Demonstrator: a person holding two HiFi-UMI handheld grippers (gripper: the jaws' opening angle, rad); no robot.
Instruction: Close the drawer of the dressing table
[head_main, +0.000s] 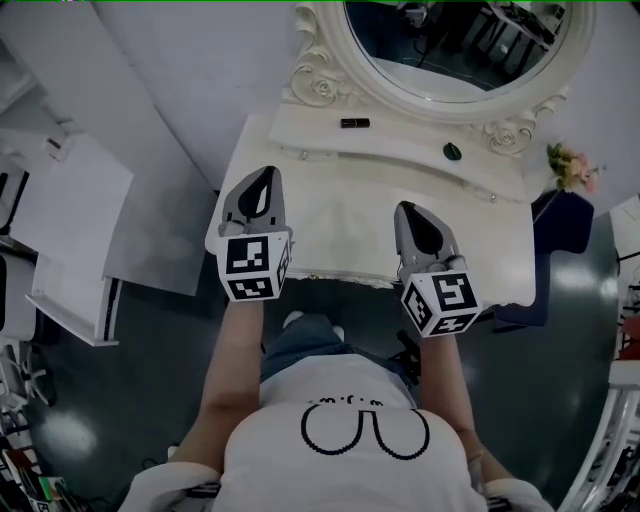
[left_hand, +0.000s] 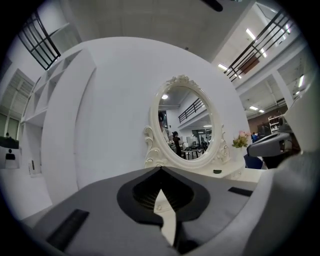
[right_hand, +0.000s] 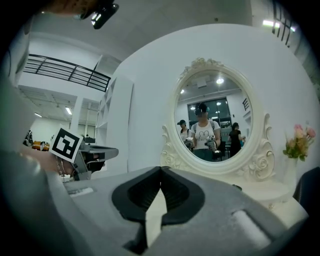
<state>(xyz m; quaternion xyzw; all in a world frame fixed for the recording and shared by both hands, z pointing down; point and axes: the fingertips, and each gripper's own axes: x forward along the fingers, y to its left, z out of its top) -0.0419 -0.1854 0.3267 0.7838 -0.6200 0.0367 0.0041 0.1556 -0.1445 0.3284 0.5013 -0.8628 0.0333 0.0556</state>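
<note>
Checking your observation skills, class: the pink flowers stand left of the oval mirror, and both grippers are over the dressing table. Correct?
No: the head view shows the pink flowers right of the oval mirror. The left gripper and right gripper are indeed over the dressing table.

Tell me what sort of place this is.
Likely a mock bedroom corner inside a big hall or lab: a white dressing table with an ornate oval mirror stands against a partition wall, with mezzanine railings beyond.
</note>
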